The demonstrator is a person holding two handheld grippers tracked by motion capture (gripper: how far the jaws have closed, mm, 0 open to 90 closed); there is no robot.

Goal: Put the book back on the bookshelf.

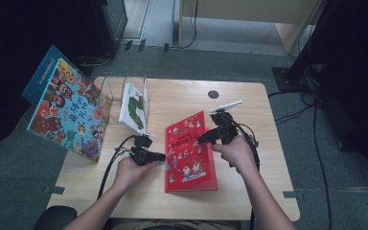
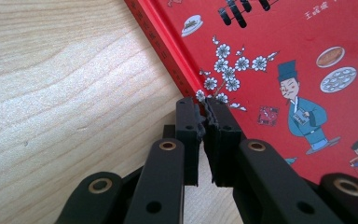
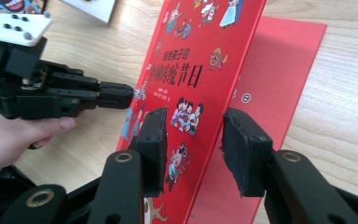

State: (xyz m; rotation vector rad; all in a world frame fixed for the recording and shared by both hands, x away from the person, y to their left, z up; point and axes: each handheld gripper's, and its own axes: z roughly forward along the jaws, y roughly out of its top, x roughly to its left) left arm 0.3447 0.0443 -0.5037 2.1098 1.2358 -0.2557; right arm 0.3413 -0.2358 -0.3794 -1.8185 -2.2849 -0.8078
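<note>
With our left fingers (image 2: pixel 204 109) pressed together against the spine edge of the red picture book (image 1: pixel 190 152) on the tabletop (image 1: pixel 249 110), the lifted cover stands between our spread right fingers (image 3: pixel 193 140), unpinched, so it could flop shut.

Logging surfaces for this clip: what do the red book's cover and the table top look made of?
Red book: a stiff board hardcover, apparently printed paper with a slight sheen; the lifted cover stays flat and shows a thick edge in the right gripper view. Table: pale wood or wood-look laminate with a matt finish; grain lines run across it, and which of the two it is can't be told.
</note>
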